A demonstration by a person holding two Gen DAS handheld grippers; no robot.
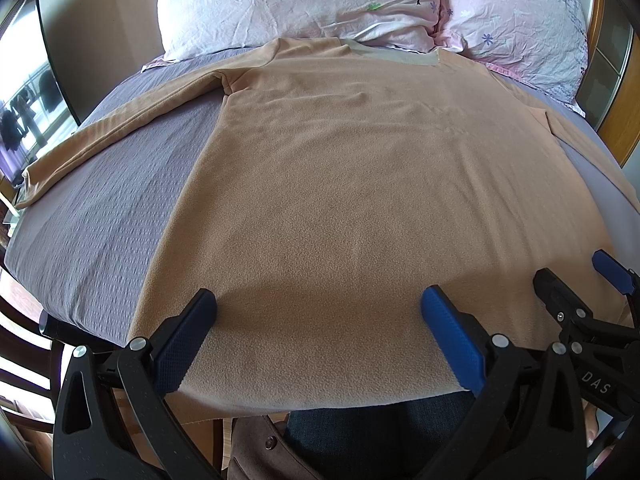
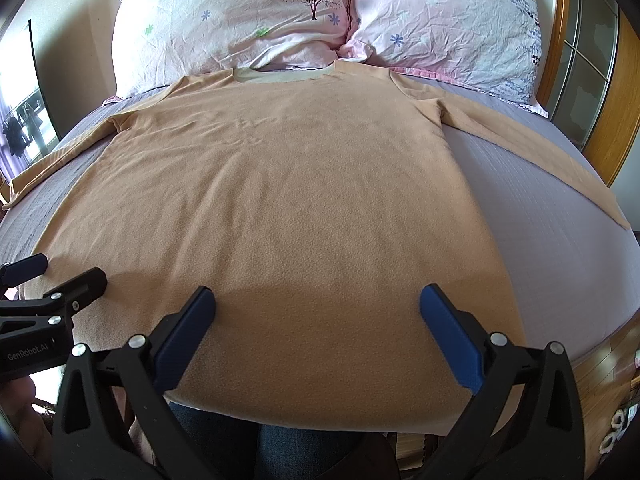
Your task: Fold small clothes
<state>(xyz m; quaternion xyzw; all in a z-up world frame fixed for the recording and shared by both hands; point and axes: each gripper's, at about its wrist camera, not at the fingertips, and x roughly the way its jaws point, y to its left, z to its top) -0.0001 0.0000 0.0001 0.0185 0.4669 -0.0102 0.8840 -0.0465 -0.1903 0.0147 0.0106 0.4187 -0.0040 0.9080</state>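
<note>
A tan long-sleeved fleece top (image 1: 360, 184) lay spread flat on the bed (image 1: 100, 216), its pale collar (image 1: 388, 54) at the far end against two flowered pillows, the left one (image 1: 296, 0) and the right one (image 1: 516, 20) side by side. Its hem hung just over the near edge of the grey-purple bedcover. One sleeve (image 1: 112, 128) stretched out to my left across the cover, and the other sleeve (image 2: 532, 156) ran out to my right toward the wooden bed frame (image 2: 628, 92).

My left gripper (image 1: 318, 304) was over the hem with its fingers (image 1: 188, 340) spread wide apart, holding nothing; the fleece showed between them. My right gripper (image 2: 318, 304) stood the same way just beside it, fingers (image 2: 452, 332) wide apart and gripping nothing, above the hem nearer the right side seam. I could not tell whether the tips touched the cloth.
</note>
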